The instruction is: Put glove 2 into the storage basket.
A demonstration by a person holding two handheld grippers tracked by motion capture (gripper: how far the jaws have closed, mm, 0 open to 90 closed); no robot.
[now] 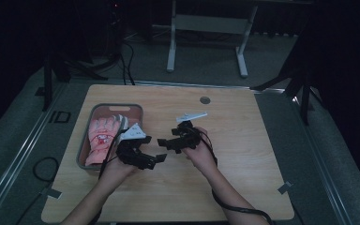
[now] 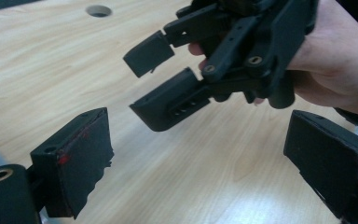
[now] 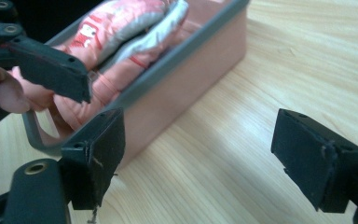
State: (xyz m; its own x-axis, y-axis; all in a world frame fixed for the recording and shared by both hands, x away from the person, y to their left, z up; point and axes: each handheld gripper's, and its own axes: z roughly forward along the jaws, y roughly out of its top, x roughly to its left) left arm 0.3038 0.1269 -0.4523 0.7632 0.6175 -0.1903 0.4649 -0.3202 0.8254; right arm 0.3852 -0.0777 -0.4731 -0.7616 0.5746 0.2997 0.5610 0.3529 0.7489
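Over the middle of the wooden table (image 1: 243,154) my two grippers face each other, close but not touching. The left gripper (image 1: 155,161) (image 2: 200,168) is open and holds nothing between its jaws. The right gripper (image 1: 168,145) (image 3: 207,158) is also open and holds nothing; its two black jaws and the hand holding it appear in the left gripper view (image 2: 168,100). A pink tray with a grey rim (image 1: 85,140) (image 3: 186,79) sits at the table's left. Pink gloves with white and red print (image 1: 101,136) (image 3: 116,28) lie inside it.
A round cable hole (image 1: 205,100) (image 2: 98,10) is set in the table near the far edge. Behind the table stands a white desk frame (image 1: 171,47). Cables trail from both grippers toward the near edge. Bare wood lies to the right and front.
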